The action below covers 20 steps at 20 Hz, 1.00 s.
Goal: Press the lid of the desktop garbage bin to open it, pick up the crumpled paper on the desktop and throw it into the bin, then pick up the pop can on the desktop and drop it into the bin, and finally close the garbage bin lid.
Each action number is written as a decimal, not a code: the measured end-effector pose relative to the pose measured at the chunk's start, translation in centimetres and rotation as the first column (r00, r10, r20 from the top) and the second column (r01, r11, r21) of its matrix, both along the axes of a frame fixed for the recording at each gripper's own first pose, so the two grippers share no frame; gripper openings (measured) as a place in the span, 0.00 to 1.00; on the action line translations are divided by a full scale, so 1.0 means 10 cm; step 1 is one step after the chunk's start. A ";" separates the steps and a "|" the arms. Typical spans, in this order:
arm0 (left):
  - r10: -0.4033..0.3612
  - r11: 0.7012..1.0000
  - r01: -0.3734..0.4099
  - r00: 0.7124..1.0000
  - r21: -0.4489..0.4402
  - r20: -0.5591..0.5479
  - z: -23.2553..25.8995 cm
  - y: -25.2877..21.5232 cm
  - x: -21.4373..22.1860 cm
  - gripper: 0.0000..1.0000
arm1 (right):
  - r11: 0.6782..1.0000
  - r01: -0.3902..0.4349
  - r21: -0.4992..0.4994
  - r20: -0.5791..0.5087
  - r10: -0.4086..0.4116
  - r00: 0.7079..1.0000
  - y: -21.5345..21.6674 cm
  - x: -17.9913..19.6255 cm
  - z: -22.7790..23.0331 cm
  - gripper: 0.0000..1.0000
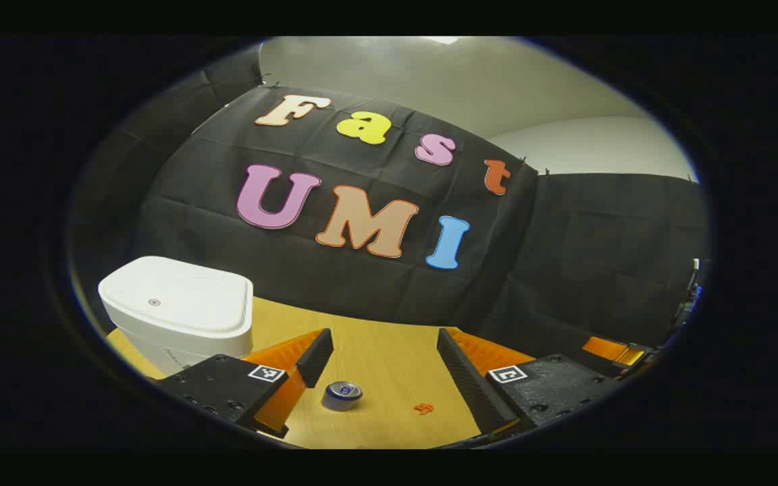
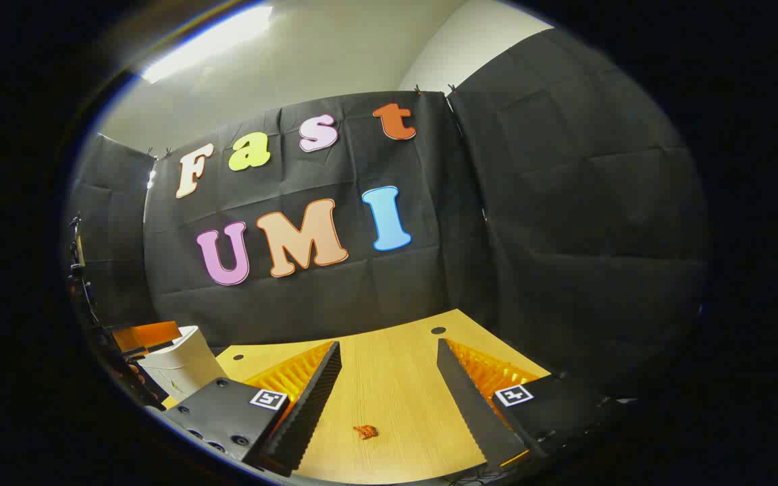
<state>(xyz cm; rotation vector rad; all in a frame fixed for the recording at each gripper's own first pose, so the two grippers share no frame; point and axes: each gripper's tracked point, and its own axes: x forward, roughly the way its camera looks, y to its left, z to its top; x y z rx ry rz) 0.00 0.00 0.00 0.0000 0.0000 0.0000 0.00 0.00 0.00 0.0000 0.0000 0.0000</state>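
On the wooden table, your left gripper hangs above the surface with its fingers spread wide and nothing between them. Below that gap, a little toward the left finger, you see the can standing upright on the table, apart from both fingers. To the right of the can lies the small orange paper, crumpled, also on the bare wood. The white bin stands at the far left of the table in the left gripper view, and its lid is down. Your right gripper is also open and holds nothing. In the right gripper view the paper lies on the table between the two fingers, near the bottom, touching neither. The bin shows at the left edge there, and close beside it part of the other gripper.
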 end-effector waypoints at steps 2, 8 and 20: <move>0.000 1.000 0.000 1.000 0.000 0.001 0.02 0.00 0.01 0.93 | 1.000 0.001 -0.008 0.003 -0.001 1.000 0.00 0.01 0.00 0.95; 0.003 1.000 -0.003 1.000 -0.005 -0.005 0.00 0.02 0.02 0.93 | 1.000 -0.002 -0.015 0.000 0.002 1.000 0.02 0.06 -0.01 0.95; 0.040 0.998 -0.039 0.999 -0.052 0.006 -0.01 0.07 0.04 0.93 | 0.999 -0.045 -0.010 -0.010 0.045 0.999 0.13 0.15 -0.07 0.95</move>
